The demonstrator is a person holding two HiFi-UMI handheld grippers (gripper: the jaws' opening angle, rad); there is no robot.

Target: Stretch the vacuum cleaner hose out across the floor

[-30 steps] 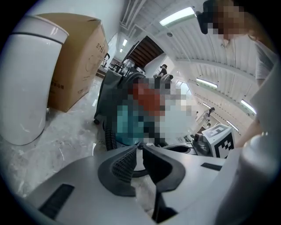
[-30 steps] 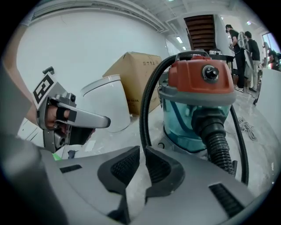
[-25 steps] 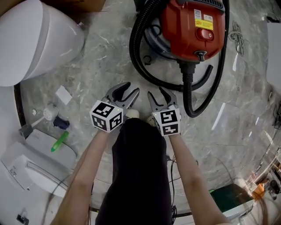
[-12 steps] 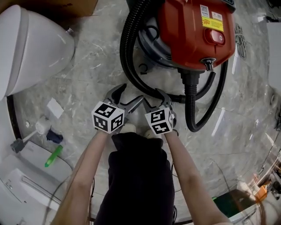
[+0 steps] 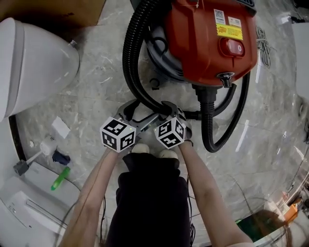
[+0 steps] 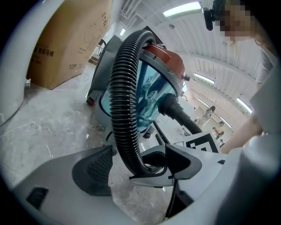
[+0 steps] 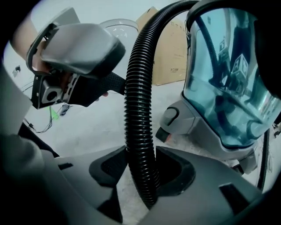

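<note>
A white toilet (image 5: 34, 62) stands at the left on the marble floor (image 5: 96, 82). A cardboard box (image 5: 63, 12) stands beyond it, and a small green thing (image 5: 61, 178) lies nearer.

Black ribbed hose (image 5: 128, 62) round red vacuum (image 5: 207, 43)

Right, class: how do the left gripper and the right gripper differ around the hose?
Jaws of the left gripper have just been opening and stand wider than the hose; those of the right gripper have just been closing onto it. The hose leans on one left pad with a gap at the other; both right pads press it. Both straddle the same hose.
</note>
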